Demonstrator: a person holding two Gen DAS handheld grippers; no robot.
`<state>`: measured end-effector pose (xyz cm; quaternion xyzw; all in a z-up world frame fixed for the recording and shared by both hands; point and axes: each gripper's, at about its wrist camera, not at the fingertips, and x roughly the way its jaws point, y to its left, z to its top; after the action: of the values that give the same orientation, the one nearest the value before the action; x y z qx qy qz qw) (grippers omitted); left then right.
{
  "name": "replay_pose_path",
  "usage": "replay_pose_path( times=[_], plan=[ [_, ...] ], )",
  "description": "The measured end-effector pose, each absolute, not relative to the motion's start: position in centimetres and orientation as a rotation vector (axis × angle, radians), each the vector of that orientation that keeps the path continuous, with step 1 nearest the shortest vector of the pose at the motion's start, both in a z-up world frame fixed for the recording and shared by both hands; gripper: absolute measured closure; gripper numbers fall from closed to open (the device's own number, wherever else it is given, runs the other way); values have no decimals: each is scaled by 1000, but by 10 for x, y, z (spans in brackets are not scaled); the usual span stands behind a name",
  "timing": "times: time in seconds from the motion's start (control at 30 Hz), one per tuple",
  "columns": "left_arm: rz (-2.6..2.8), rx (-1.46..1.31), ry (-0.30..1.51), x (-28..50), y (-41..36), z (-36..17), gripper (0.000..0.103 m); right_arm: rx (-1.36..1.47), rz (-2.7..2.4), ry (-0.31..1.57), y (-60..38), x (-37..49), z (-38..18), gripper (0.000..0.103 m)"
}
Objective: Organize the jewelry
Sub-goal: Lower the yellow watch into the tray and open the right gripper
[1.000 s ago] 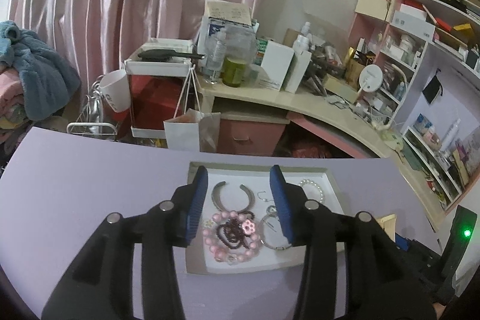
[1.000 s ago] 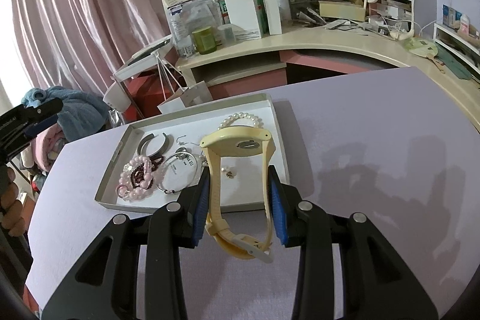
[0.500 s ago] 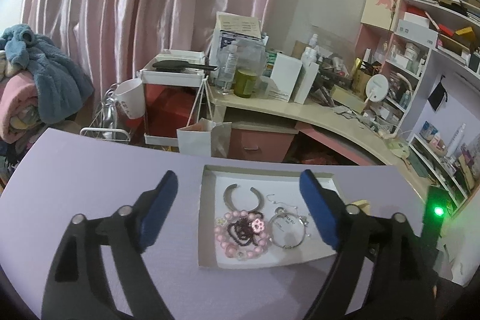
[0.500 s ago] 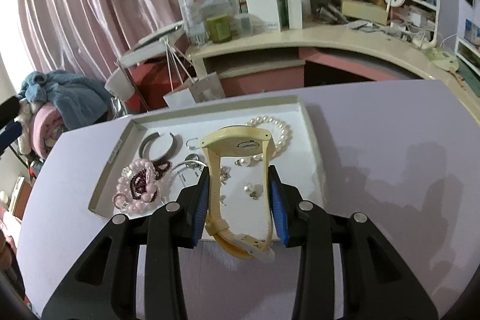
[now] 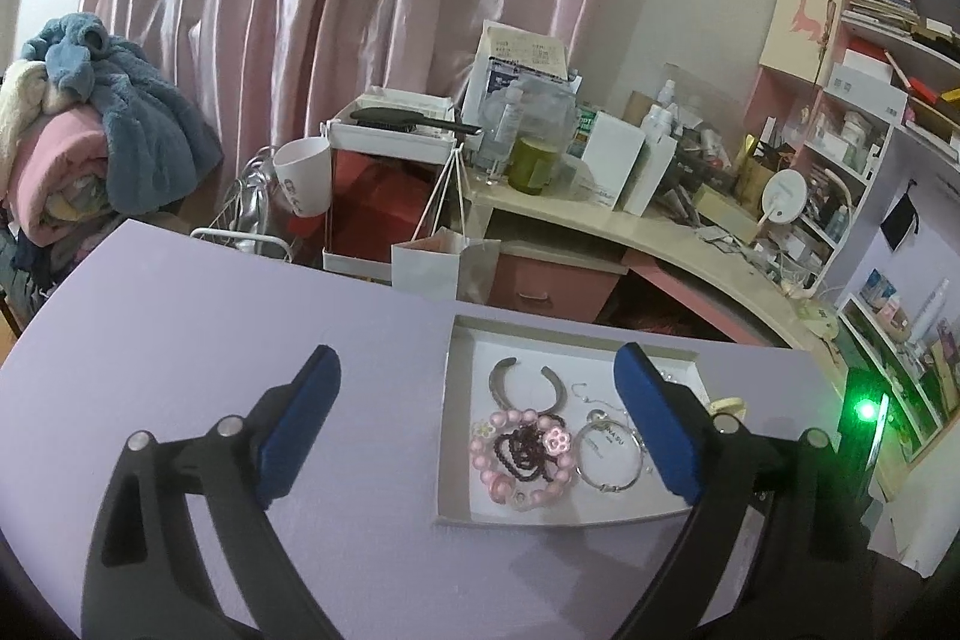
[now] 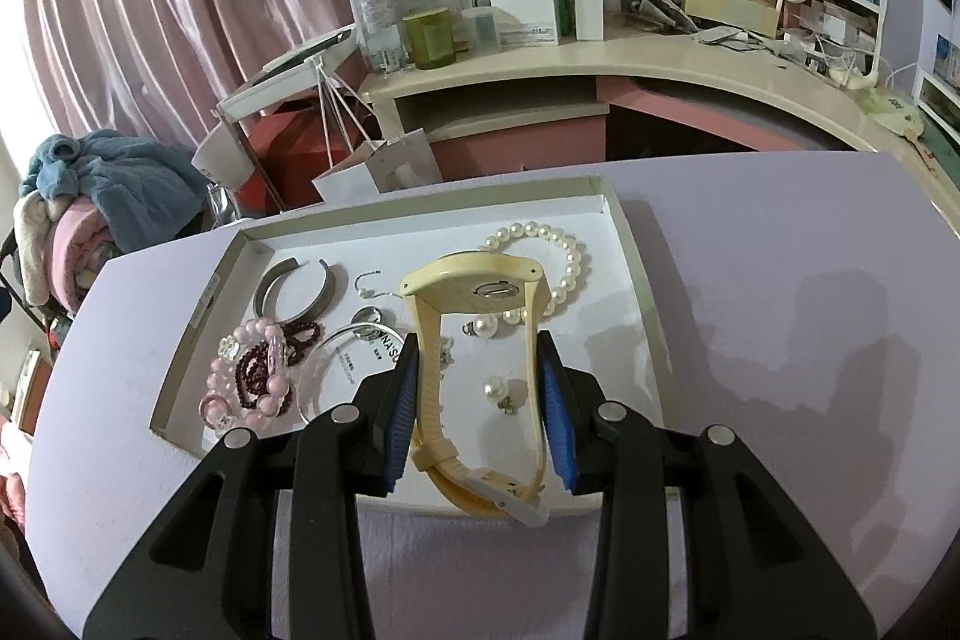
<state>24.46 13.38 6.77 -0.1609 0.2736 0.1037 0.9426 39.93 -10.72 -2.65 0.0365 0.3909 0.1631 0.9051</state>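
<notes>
The right hand-held gripper (image 6: 480, 400) is narrowed on a cream-yellow rubbery watch (image 6: 474, 280) — its blue pads press the two strap sides, the rounded case pointing away over the tray, the buckle end hanging toward the camera. The left hand-held gripper (image 5: 477, 436) has just been opening and now stands wide with nothing between its blue pads; its left finger is over bare table, its right finger over the tray's right part.

The tray (image 6: 648, 280) is a shallow white cardboard rectangle with low upright walls, lying flat on a smooth, matte lilac table (image 6: 810, 316). Inside, at the left, lie an open grey metal cuff (image 6: 300, 289), a glossy pink bead bracelet (image 6: 252, 370) tangled with a dark garnet-coloured bead strand (image 6: 264, 364), and just right of them a thin silver bangle (image 6: 336, 358). A ring of round white pearls (image 6: 540, 256) sits at the far right, partly behind the watch case; loose pearl earrings (image 6: 495, 388) lie between the straps.

The tray's right floor is the emptiest part. Open table spreads wide to the right of the tray and to its left — the table's far edge runs close behind the tray.
</notes>
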Motion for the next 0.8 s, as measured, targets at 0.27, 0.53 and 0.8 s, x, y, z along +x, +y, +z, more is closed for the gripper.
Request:
replay_pose_path(
  times=[0.27, 0.53, 0.8],
  plan=[
    [200, -321, 579, 249, 130, 61, 10, 73, 334, 779, -102, 410, -19, 64],
    [200, -328, 594, 249, 131, 56, 10, 116, 342, 650, -111, 402, 12, 38],
    [201, -328, 578, 236, 130, 60, 7, 157, 244, 523, -149, 374, 45, 8]
  ],
)
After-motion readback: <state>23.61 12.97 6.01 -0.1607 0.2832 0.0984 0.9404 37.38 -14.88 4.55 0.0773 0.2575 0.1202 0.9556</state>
